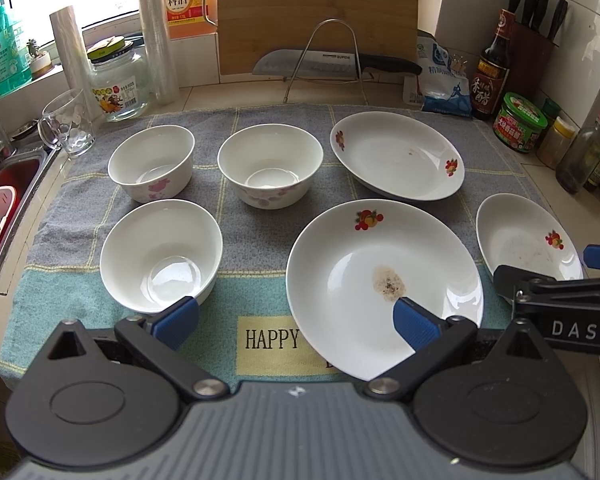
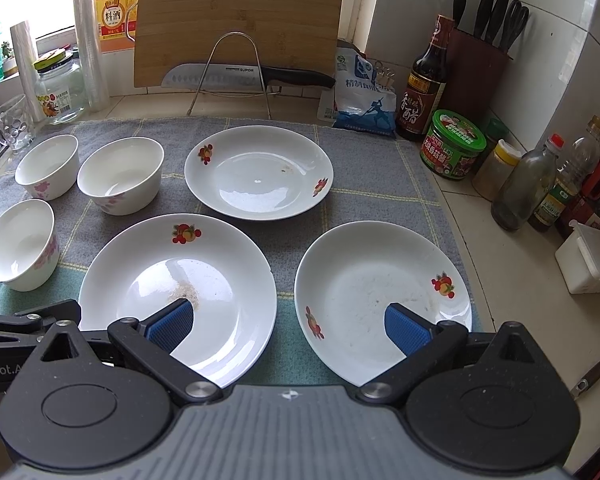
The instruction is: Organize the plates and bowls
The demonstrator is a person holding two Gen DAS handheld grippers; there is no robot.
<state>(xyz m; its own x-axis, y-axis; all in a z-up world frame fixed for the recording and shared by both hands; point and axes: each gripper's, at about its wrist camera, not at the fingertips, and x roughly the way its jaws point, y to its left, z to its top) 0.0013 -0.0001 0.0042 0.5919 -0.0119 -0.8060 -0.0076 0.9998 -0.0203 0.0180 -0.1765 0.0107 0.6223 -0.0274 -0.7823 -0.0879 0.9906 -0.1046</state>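
On the towel point(image 1: 228, 240), left to right:
Bowls: near bowl point(image 1: 161, 254) and two far bowls point(image 1: 151, 168) point(image 1: 270, 166) stand upright, apart, on the left half.
Left gripper point(image 1: 296, 318): jaws spread wide, holding nothing, above the towel's near edge.
Plates: stained plate point(image 1: 380, 280) near centre, far plate point(image 1: 398, 156) behind it, right plate point(image 2: 380, 296) by the towel's right edge; none stacked.
Right gripper point(image 2: 288, 324): jaws wide apart, empty, hovering between the stained and right plates.

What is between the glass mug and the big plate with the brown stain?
The white bowl nearest the camera sits between the clear glass mug and the stained white plate, on the towel, in the left wrist view.
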